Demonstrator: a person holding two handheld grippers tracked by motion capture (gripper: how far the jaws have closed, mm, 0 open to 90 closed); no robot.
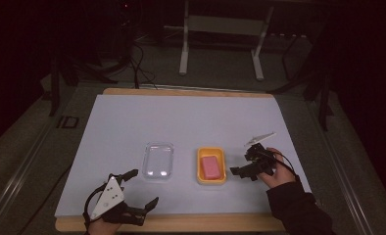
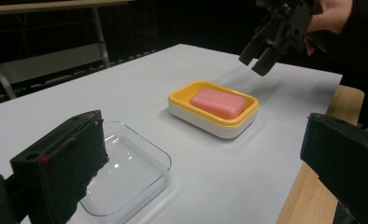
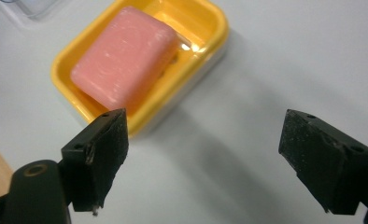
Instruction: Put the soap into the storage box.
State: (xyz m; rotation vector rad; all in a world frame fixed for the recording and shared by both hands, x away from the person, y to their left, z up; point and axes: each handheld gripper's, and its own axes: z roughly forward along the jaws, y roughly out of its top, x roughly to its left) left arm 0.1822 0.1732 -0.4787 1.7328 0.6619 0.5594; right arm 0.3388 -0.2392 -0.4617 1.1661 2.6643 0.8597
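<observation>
A pink soap bar (image 1: 210, 167) (image 2: 218, 102) (image 3: 123, 60) lies in a yellow dish (image 1: 200, 166) (image 2: 210, 123) (image 3: 205, 42) on the white sheet. An empty clear plastic tray (image 1: 158, 160) (image 2: 126, 172) sits just left of it. My right gripper (image 1: 241, 161) (image 3: 205, 154) hovers just right of the dish, jaws open with nothing between them; it also appears in the left gripper view (image 2: 266, 51). My left gripper (image 1: 145, 186) (image 2: 203, 163) rests open near the table's front edge, below the clear tray, holding nothing.
The white sheet (image 1: 191, 117) covers a wooden tabletop (image 1: 181, 223) whose edge shows at the front. Beyond the table stand a metal frame (image 1: 220, 29) and cables on a dark floor.
</observation>
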